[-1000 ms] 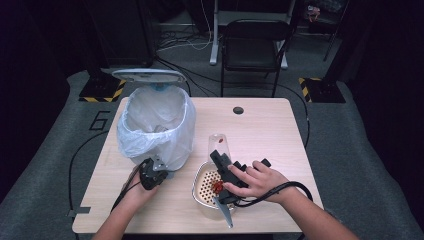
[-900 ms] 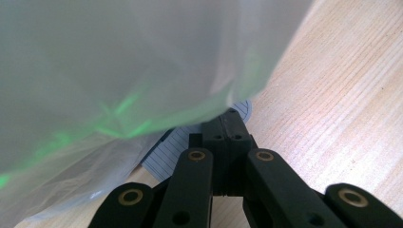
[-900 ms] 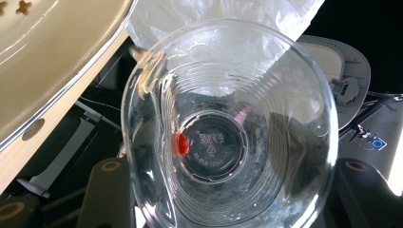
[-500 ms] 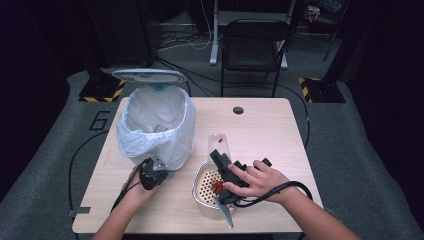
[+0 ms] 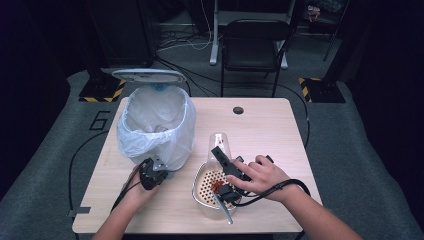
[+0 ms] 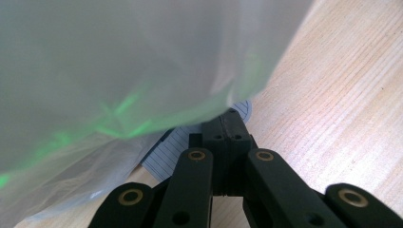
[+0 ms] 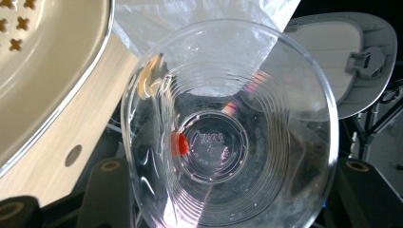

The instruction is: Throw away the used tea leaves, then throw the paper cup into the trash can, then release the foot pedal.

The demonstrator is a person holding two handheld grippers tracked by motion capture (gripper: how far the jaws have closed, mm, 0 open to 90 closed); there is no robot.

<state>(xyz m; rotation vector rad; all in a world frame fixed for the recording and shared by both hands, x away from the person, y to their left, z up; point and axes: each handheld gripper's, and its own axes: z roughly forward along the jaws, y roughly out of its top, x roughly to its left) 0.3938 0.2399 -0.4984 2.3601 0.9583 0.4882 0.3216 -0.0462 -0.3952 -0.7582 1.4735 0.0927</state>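
Right gripper [image 5: 222,159] holds a clear plastic cup [image 5: 219,146] between its jaws, tipped on its side with the mouth toward the gripper's camera; in the right gripper view the cup [image 7: 228,128] shows a small red piece [image 7: 179,144] stuck near its base. Cup and gripper sit over the far rim of the cream perforated strainer bowl [image 5: 204,192], which holds red scraps [image 5: 217,185]. Left gripper [image 5: 152,173] has its jaws fully closed with nothing between them, resting just left of the strainer bowl, its tips against the foot of the white bag-lined bin [image 5: 156,125]. The bin stands left of and beyond the strainer bowl, lid [image 5: 149,75] raised. All rest on the wooden table [image 5: 265,125].
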